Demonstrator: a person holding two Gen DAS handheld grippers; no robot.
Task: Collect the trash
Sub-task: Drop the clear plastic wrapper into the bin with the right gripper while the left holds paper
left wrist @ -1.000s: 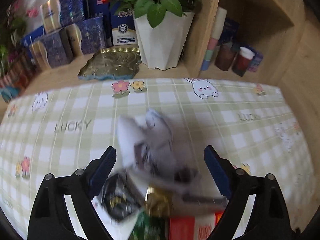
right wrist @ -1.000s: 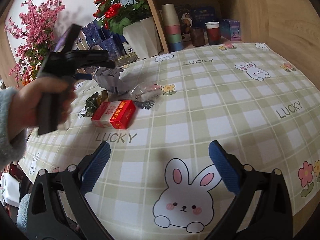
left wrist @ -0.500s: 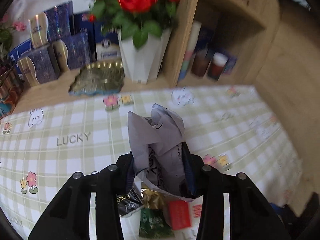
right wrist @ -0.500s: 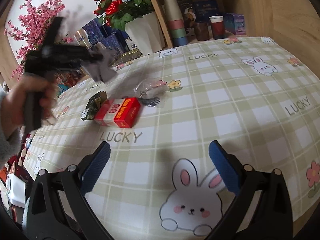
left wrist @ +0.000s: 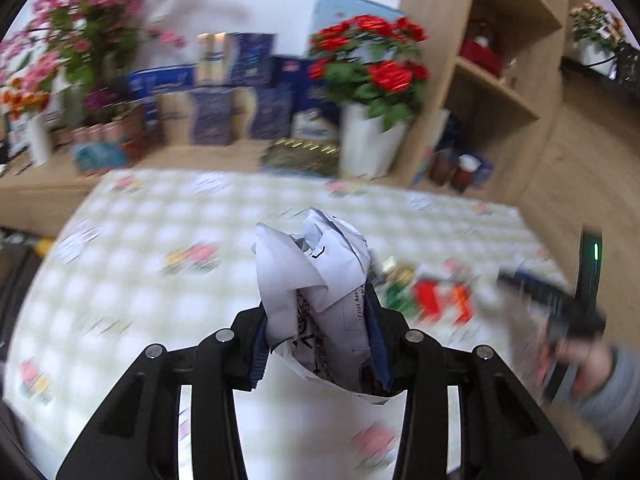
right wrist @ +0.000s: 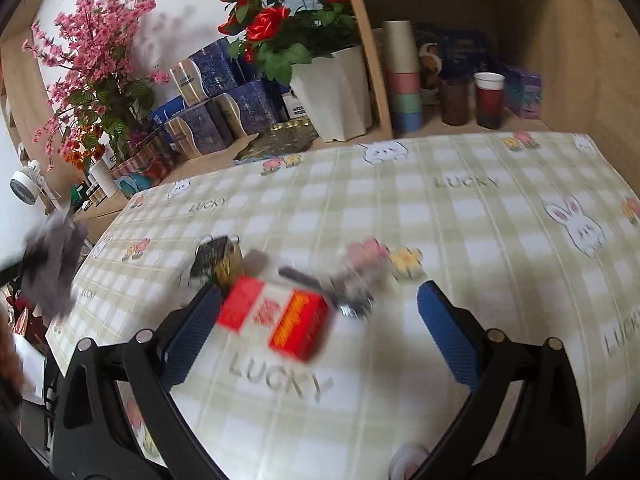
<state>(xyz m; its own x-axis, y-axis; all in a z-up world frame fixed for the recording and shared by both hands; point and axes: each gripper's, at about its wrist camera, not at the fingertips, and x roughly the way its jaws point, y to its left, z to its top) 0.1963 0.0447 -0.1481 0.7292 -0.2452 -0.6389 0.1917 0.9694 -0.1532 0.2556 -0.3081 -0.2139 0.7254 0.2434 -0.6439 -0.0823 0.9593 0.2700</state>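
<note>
The paper wad (left wrist: 316, 280), white with black print, is pinched between the blue pads (left wrist: 258, 354) of the left gripper (left wrist: 318, 344), whose jaws have just been closing on it; it is lifted clear of the checked tablecloth (left wrist: 132, 264) and sticks up past the fingertips. In the right wrist view the wad (right wrist: 56, 268) shows as a grey blur off the cloth's left edge. The rest of the trash lies on the cloth: a red box (right wrist: 276, 320), with a dark and gold wrapper (right wrist: 218, 258) just behind it to the left and a clear crumpled wrapper (right wrist: 352, 284) just to its right, touching or nearly so. The right gripper (right wrist: 320, 336) hangs over the box with its jaws spread wide, the box between them but the pads not pressing on it. Beyond the cloth, behind the box, stands a white pot of red roses (right wrist: 332, 96), with blue boxes (right wrist: 224, 96) to its left and a wooden shelf (right wrist: 460, 72) of cups to its right.
</note>
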